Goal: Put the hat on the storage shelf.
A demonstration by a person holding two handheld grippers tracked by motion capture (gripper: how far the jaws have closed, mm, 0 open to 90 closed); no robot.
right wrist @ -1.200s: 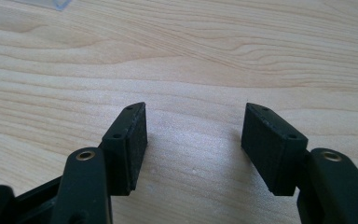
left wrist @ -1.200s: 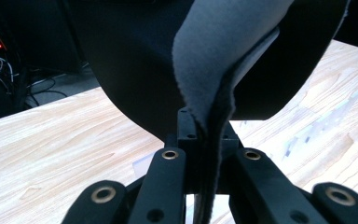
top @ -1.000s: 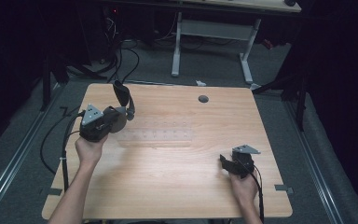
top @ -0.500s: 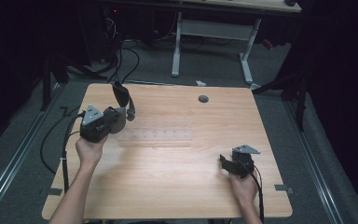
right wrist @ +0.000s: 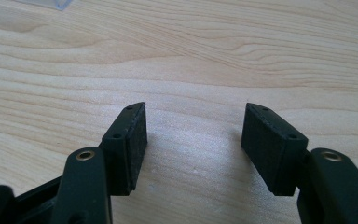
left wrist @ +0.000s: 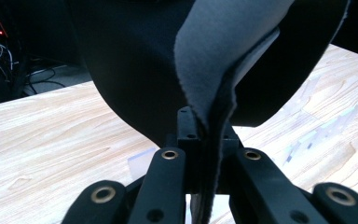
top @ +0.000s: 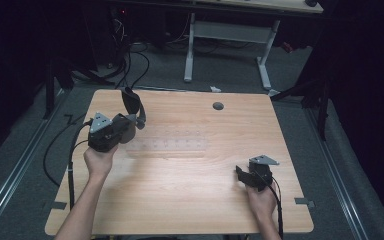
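Currently the left gripper (top: pixel 130 122) is sitting over the far left part of the table (top: pixel 180 200), and its jaws are clamped together on a dark piece of cloth (top: pixel 131 102). In the high view the cloth is standing up out of the jaws and curling over toward the far edge of the table, clear of the wood. In the left gripper view the cloth (left wrist: pixel 214 70) is running straight up from between the two black jaws: grey felt-like face on one side, darker face on the other, with the folded edge pinched right at the tips. The left hand (top: pixel 99 162) is wrapping the gripper body from the near side, and the cable is trailing off the left edge of the table toward the floor.

Over at the near right, the right gripper (top: pixel 243 175) is resting low at the table, with the right hand (top: pixel 261 202) behind it. Its jaws are standing wide apart; in the right gripper view (right wrist: pixel 193 140) bare wood grain is showing between the two pads, and nothing is sitting between them.

The two grippers are well apart, with a faint clear plastic strip (top: pixel 172 146) lying flat on the table between them, nearer the left one. A small round dark grommet (top: pixel 218 106) is sitting near the far edge of the table.
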